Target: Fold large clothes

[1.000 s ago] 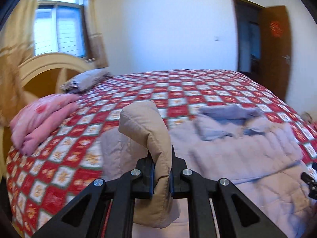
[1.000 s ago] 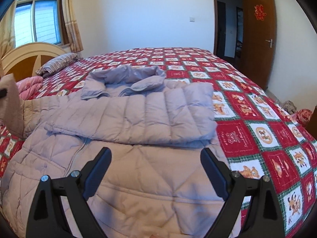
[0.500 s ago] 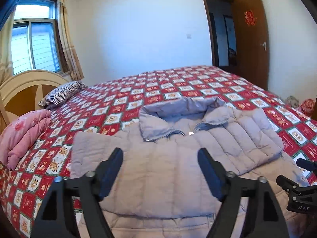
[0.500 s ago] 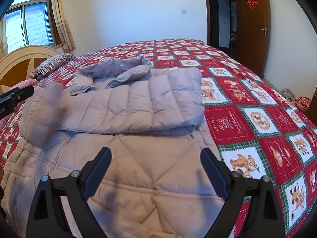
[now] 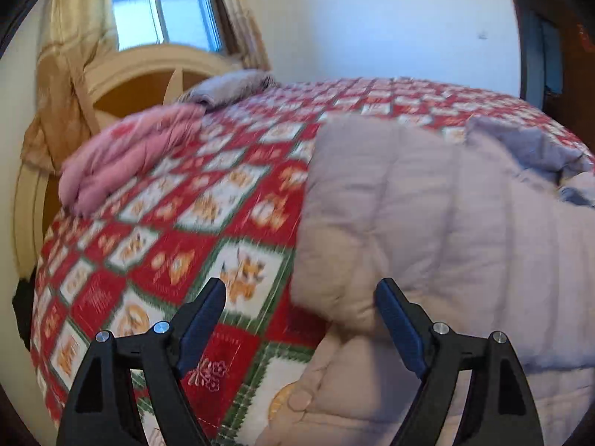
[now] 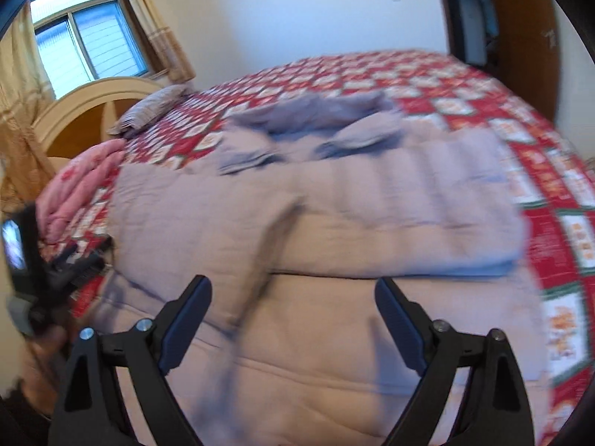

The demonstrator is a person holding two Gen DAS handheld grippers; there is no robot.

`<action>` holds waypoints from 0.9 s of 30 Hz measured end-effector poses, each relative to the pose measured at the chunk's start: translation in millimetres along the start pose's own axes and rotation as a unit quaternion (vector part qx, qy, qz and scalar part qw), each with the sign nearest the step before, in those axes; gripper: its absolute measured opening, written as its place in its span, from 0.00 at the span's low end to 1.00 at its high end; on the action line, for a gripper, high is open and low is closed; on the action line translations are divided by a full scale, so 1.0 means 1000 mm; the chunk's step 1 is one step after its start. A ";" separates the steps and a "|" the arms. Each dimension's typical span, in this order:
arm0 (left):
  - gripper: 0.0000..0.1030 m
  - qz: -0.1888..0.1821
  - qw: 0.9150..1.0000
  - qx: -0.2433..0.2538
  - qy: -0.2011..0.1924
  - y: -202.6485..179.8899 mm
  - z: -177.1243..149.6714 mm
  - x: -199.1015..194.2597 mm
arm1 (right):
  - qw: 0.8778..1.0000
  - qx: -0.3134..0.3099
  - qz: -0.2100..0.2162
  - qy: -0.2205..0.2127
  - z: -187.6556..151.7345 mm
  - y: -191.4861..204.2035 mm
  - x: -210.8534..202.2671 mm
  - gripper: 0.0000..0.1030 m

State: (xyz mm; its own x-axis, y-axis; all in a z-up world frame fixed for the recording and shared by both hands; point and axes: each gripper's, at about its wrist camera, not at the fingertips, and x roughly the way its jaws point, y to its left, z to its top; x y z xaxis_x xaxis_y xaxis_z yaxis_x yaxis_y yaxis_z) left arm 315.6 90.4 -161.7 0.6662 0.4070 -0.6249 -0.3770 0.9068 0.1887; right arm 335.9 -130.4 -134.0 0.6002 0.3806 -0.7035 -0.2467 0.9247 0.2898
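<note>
Bare bedspread [image 5: 193,223] lies open between jacket [image 5: 427,223] and pink quilt [image 5: 122,156].

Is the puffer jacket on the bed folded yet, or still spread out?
Partly folded. In the right wrist view both sleeves of the puffer jacket lie across its chest, while the lower body is spread flat toward the camera on the bed.

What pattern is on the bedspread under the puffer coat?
Red and white checks with green borders and orange animal motifs on the bedspread; clearest in the left wrist view.

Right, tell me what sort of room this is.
A bedroom, most likely in a home: a large bed under a red patchwork quilt, a curved wooden headboard with a pillow beside it, and a curtained window. A jacket lies on the quilt.
</note>
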 end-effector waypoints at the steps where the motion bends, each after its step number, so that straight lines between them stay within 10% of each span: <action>1: 0.81 0.003 1.000 -0.001 0.005 0.002 -0.005 0.006 | 1.000 0.000 0.005 0.013 0.001 0.006 0.012 0.82; 5: 0.81 -0.002 1.000 -0.012 0.010 0.008 -0.015 0.014 | 0.999 -0.001 0.006 0.053 -0.001 0.021 0.044 0.65; 9: 0.81 -0.011 1.000 -0.016 0.009 0.009 -0.016 0.017 | 0.998 -0.017 0.010 0.056 -0.005 0.030 0.046 0.13; 15: 0.81 -0.020 0.999 -0.032 0.009 0.014 -0.017 0.016 | 0.999 -0.040 -0.012 0.018 0.000 0.024 0.017 0.06; 23: 0.81 -0.023 0.998 -0.056 -0.011 0.020 -0.018 0.007 | 1.000 0.016 -0.025 0.009 0.007 -0.016 0.003 0.13; 25: 0.81 -0.018 0.997 -0.073 -0.020 0.027 -0.018 0.002 | 1.000 0.026 -0.012 0.010 0.007 -0.012 0.008 0.68; 27: 0.81 -0.020 0.994 -0.101 -0.029 0.038 -0.020 -0.001 | 1.000 0.029 0.006 0.004 0.006 -0.005 0.010 0.81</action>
State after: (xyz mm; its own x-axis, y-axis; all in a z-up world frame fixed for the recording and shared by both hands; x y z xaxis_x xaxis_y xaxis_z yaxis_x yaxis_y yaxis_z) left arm 287.4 122.2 -168.9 0.7163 0.3827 -0.5834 -0.4679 0.8837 0.0052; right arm 347.7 -130.9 -138.5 0.5915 0.3921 -0.7045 -0.2087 0.9185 0.3359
